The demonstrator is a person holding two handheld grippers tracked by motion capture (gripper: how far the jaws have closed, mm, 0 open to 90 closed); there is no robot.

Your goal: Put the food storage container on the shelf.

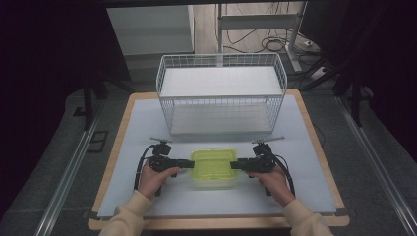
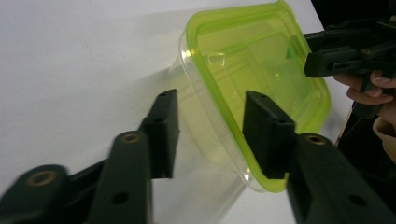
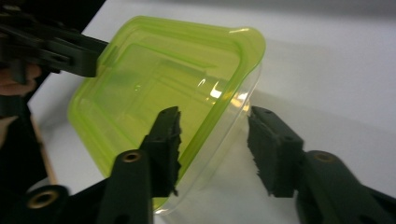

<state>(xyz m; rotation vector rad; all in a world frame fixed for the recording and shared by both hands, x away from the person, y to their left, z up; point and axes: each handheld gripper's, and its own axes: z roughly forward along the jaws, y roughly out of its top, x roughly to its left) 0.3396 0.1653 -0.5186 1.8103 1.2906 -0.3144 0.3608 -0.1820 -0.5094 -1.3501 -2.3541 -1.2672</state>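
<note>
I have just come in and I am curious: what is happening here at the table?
A person holds a gripper in each hand and brings both to a clear container with a green lid. The left gripper straddles one end, the right gripper the other. The container rests on the table, before a white wire basket.

Both forearms reach in side by side, hands wrapped around the handles. The left gripper (image 1: 186, 163) and right gripper (image 1: 236, 165) point inward at each other, jaws part-open.
</note>
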